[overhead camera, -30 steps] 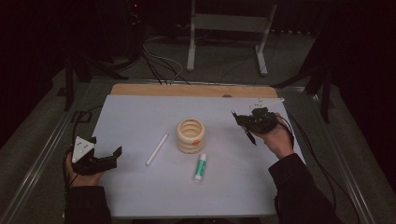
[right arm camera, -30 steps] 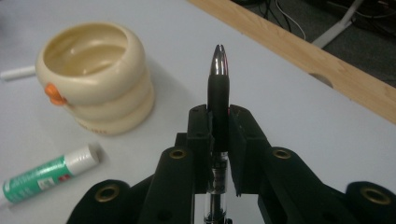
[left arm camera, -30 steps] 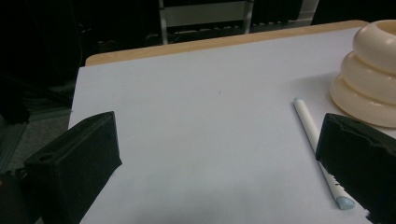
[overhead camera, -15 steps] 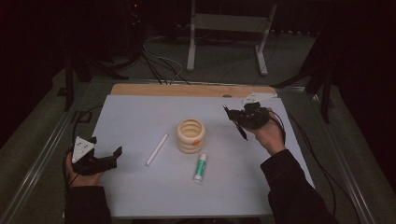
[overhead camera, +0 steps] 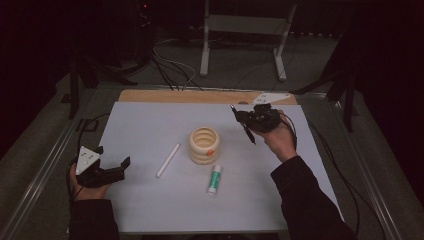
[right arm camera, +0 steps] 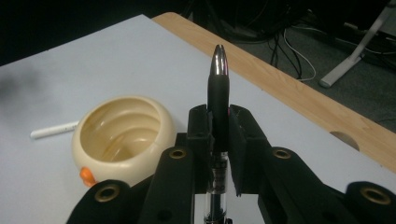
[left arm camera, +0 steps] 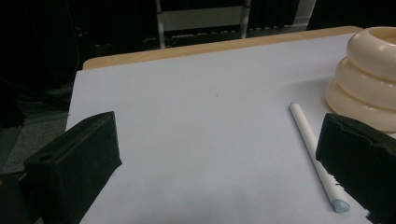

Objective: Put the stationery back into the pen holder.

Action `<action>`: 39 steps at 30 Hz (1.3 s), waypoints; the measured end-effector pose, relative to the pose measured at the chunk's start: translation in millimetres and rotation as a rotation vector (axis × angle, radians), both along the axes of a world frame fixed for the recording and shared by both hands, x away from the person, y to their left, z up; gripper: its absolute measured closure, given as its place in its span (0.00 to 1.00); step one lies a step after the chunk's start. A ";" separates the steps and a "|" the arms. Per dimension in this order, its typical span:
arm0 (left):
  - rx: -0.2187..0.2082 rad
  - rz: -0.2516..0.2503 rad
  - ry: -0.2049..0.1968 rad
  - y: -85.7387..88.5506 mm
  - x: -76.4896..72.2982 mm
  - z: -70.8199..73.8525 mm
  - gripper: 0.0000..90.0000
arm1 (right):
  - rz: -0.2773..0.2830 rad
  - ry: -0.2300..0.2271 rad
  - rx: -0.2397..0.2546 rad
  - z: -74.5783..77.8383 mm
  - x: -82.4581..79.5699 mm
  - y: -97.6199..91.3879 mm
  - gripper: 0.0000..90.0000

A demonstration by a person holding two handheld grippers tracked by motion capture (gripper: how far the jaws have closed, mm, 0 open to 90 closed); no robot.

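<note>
Since a second ago the right gripper (overhead camera: 246, 120) has drifted left and slightly up toward the cream holder (overhead camera: 204, 145), its jaws clamped tight on a black pen (right arm camera: 218, 100) held above the counter (overhead camera: 150, 120). Left gripper (overhead camera: 114, 167) rests at the counter's near-left edge, jaws wide apart and empty, beside a white stick (overhead camera: 168, 160). Gripped mid-barrel, the pen may twist or catch the holder's rim and tip it.
</note>
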State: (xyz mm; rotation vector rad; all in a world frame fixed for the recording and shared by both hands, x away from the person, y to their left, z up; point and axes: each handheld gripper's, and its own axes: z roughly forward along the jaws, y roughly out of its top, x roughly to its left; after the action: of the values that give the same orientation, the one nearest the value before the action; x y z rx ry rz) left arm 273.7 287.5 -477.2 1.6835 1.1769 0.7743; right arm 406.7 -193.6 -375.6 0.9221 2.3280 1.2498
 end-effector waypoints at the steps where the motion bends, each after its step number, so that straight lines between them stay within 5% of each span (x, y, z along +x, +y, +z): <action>1: 0.002 0.000 -0.001 -0.1 0.0 0.0 0.00 | 0.000 -0.003 0.002 0.7 1.0 1.0 0.89; 20: 0.017 -0.025 -0.033 -2.2 -0.1 0.9 0.00 | 0.008 -0.048 0.057 14.4 12.7 31.3 0.89; 39: 0.018 -0.052 -0.014 -3.8 0.9 1.1 0.00 | 0.041 -0.060 0.123 16.5 18.0 63.2 0.89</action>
State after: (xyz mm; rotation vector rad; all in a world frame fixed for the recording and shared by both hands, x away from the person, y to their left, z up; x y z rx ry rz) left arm 274.6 283.8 -476.1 1.7142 1.1152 0.7646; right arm 424.7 -130.4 -359.1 0.8662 2.2562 1.4307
